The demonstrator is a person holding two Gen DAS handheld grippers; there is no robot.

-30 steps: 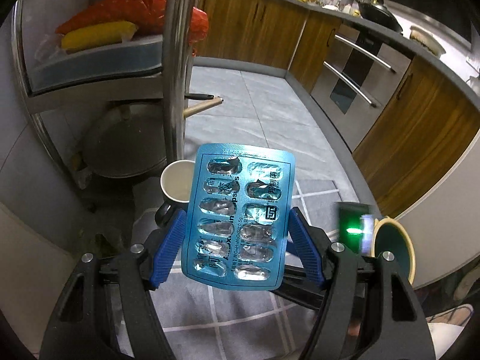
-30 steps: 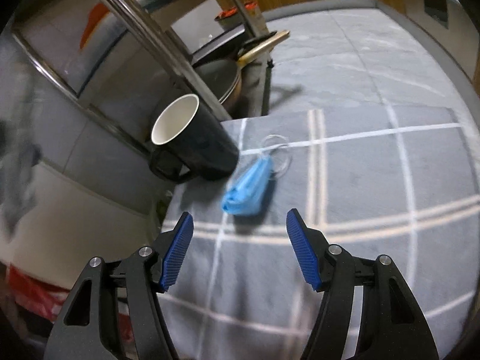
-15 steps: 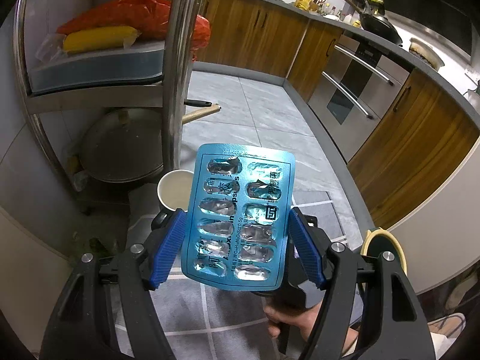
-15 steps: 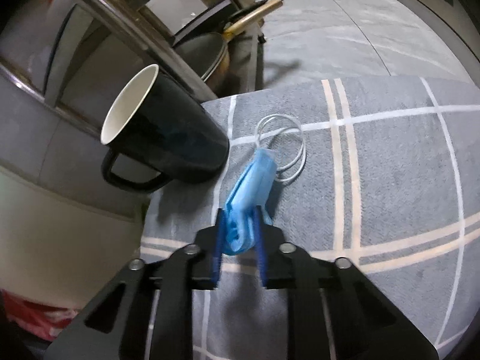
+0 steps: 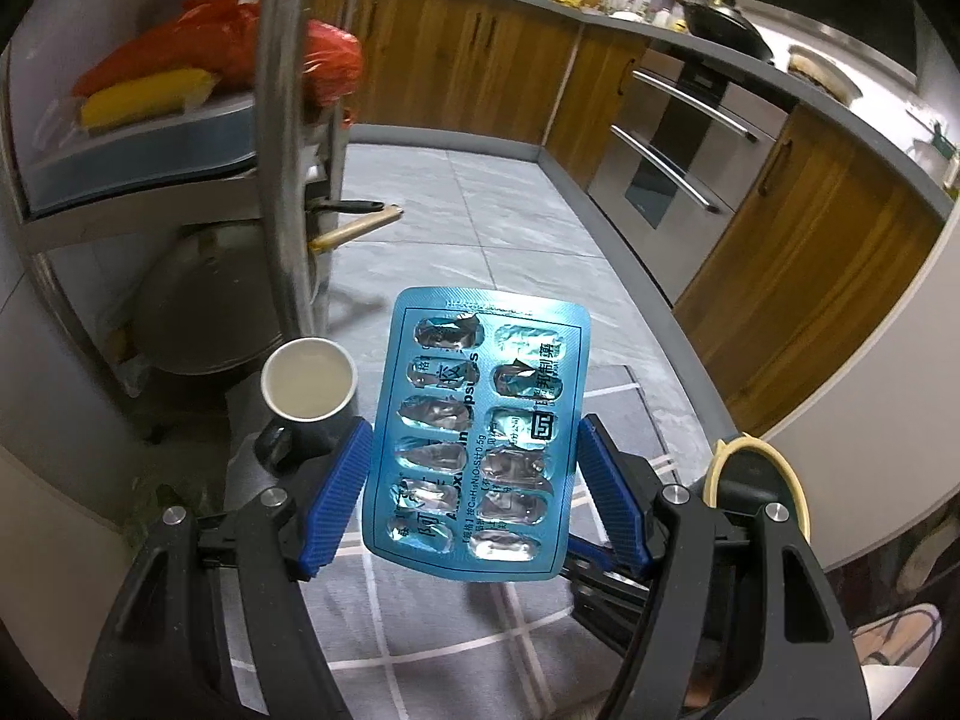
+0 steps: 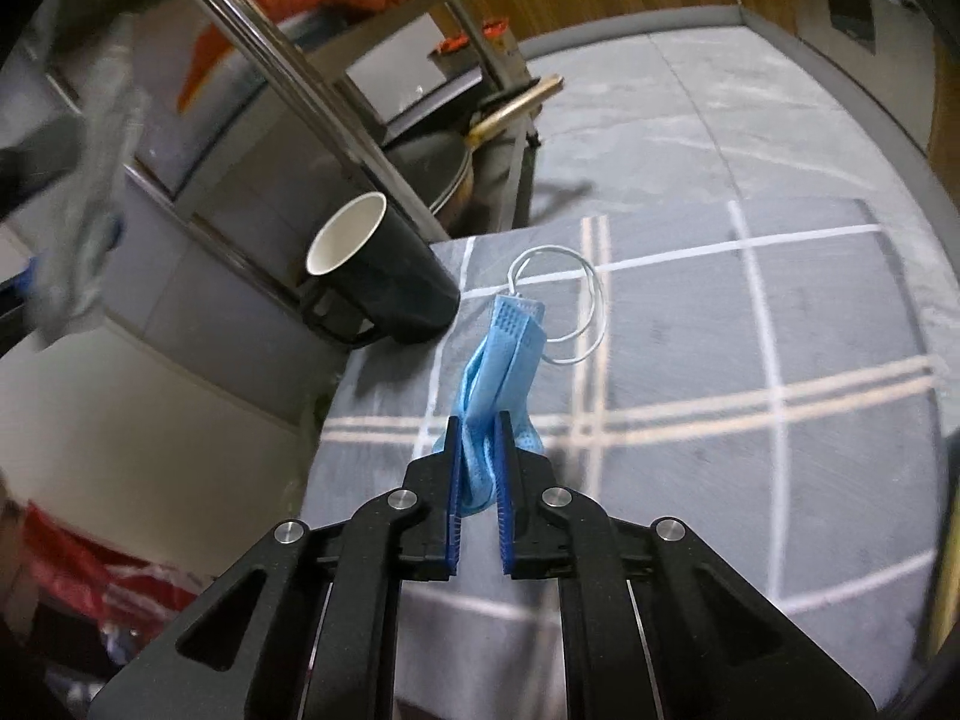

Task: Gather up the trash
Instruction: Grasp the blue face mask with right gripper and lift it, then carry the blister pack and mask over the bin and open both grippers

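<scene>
Trash in both claws: my left claw (image 5: pixel 474 492) clamps the empty blister pack (image 5: pixel 480 450), right claw (image 6: pixel 478 468) pinches the blue mask (image 6: pixel 501 372); next, lifting it off the surface (image 6: pixel 750 420) toward a bin, I'd judge

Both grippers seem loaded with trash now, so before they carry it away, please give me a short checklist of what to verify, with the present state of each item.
1. Right gripper shut on the blue face mask: ok, fabric is pinched between the pads.
2. Mask lifted free of the grey checked rug: cannot tell.
3. White ear loops clear of the black mug: ok, they lie beside it, apart.
4. Left gripper holds the empty blister pack: ok, upright between the pads.
5. Blister pack clear of the steel rack post: ok.
6. Trash bin located: cannot tell, none in view.
</scene>
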